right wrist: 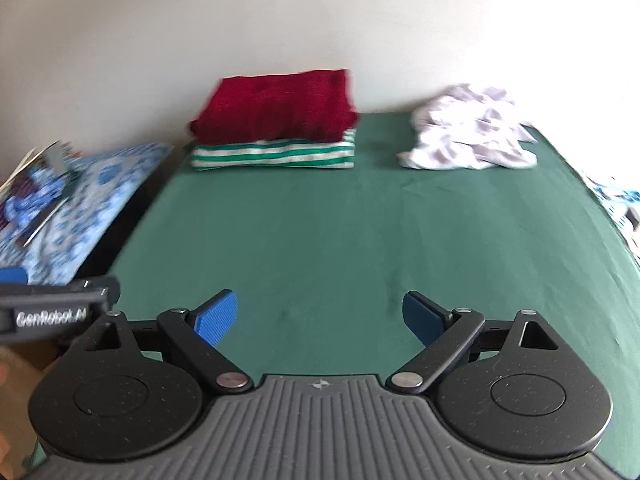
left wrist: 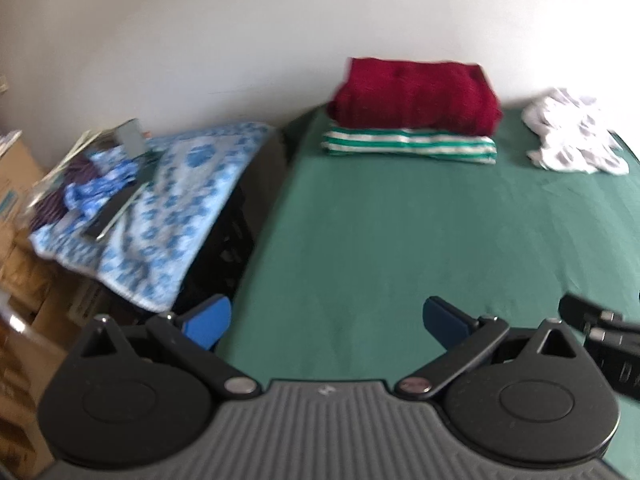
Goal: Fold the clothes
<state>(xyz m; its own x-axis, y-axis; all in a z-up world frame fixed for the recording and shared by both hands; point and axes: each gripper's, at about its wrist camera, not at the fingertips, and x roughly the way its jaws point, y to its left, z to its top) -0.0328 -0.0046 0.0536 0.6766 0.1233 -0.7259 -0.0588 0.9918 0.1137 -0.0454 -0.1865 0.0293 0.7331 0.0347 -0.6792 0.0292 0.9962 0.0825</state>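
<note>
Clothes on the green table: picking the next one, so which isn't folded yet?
The white garment, crumpled at the far right; the red and green-striped ones are stacked folded.

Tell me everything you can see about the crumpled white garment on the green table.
The crumpled white garment is a pale, thin-looking fabric, white with a faint lilac tint, bunched in an unfolded heap with many creases. It lies at the far right of the green table cover, near the wall, to the right of the folded stack and apart from it. Nothing rests on it, and neither gripper touches it. What kind of garment it is cannot be told.
</note>
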